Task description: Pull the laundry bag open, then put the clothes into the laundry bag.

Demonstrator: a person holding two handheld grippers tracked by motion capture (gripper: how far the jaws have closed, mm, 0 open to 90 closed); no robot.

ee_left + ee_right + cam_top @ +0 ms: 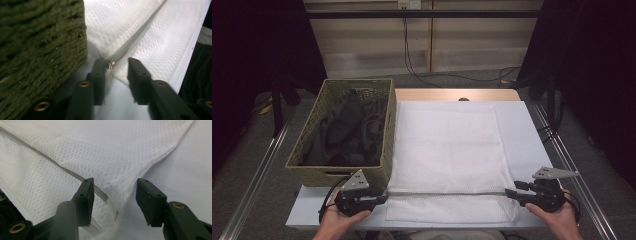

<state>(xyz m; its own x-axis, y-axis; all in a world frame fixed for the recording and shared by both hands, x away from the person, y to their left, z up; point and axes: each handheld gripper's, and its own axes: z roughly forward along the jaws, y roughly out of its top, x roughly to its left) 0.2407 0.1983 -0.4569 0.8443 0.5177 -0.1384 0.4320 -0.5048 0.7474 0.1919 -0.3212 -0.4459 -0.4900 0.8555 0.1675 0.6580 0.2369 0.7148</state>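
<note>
A white mesh cloth point(447, 145) lies flat on the white table point(526, 145), with a grey zipper line point(447, 191) running across it near the front edge. My left gripper point(384, 195) sits at the zipper's left end. In the left gripper view its jaws point(116, 67) stand open around the cloth's corner, and the brass zipper pull point(111, 64) lies against the left jaw. At the zipper's right end is my right gripper point(511, 192). Its jaws point(113, 192) are open, the cloth's edge and the zipper end point(110, 201) lying between them unpressed.
An olive woven basket point(388, 145) holding dark clothes point(349, 130) stands on the table's left side, right against the cloth and just beyond my left gripper; its wall point(37, 50) looms close in the left gripper view. Metal rails run along both table sides.
</note>
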